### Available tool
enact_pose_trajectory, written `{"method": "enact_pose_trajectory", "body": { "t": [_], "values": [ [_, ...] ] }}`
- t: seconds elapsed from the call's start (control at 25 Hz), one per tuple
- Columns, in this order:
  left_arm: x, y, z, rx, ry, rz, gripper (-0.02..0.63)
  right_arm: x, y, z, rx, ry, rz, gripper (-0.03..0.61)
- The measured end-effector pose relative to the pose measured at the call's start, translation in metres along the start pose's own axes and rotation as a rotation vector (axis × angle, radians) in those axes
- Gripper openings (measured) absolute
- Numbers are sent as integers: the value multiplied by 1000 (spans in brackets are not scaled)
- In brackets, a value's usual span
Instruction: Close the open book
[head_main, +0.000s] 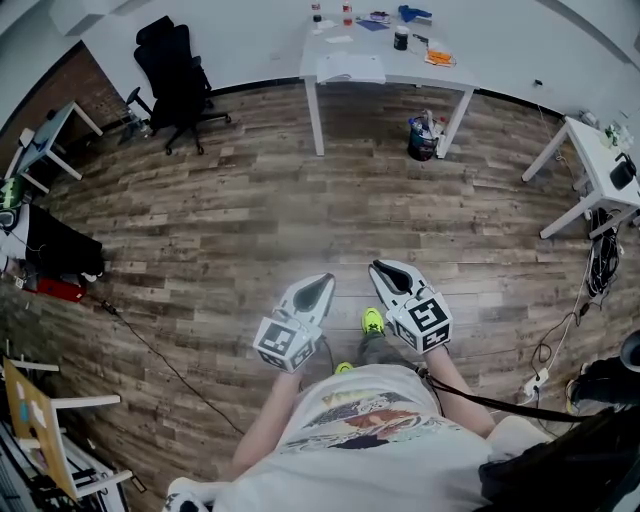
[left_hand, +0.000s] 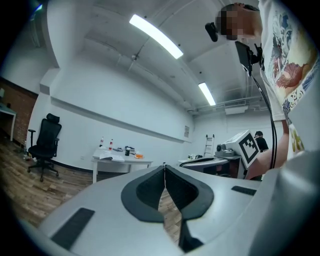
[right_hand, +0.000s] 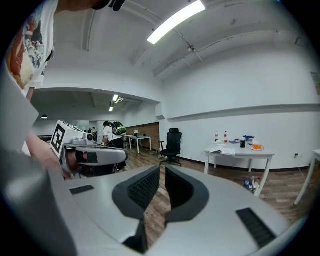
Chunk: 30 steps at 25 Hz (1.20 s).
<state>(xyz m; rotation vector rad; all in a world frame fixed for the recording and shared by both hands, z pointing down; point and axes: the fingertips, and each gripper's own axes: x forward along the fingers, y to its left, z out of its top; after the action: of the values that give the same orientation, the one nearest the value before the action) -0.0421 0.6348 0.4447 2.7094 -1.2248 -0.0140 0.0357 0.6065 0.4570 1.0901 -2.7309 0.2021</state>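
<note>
A: Your left gripper (head_main: 322, 282) and right gripper (head_main: 382, 270) are both empty, fingers pressed together.

B: The open book (head_main: 350, 68) lies well ahead, at the table (head_main: 420, 75)'s near edge. Push carelessly and you'll probably slide it off.

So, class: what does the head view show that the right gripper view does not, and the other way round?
Head view only: the person's green shoe and a cable bundle on the floor. Right gripper view only: the ceiling light and people in the far room. Both: the white table with the open book, the black chair, the left gripper.
</note>
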Motion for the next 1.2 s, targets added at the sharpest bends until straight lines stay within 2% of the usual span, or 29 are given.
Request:
{"method": "enact_pose_trajectory", "body": {
  "t": [0.72,1.0,1.2],
  "values": [
    [207,87,27,5,13,59,12,97,-201,28,14,18,80,34],
    [269,115,26,10,19,94,12,130,-258,34,5,14,126,34],
    [291,135,31,8,16,115,12,151,-283,41,2,14,143,34]
  ]
}}
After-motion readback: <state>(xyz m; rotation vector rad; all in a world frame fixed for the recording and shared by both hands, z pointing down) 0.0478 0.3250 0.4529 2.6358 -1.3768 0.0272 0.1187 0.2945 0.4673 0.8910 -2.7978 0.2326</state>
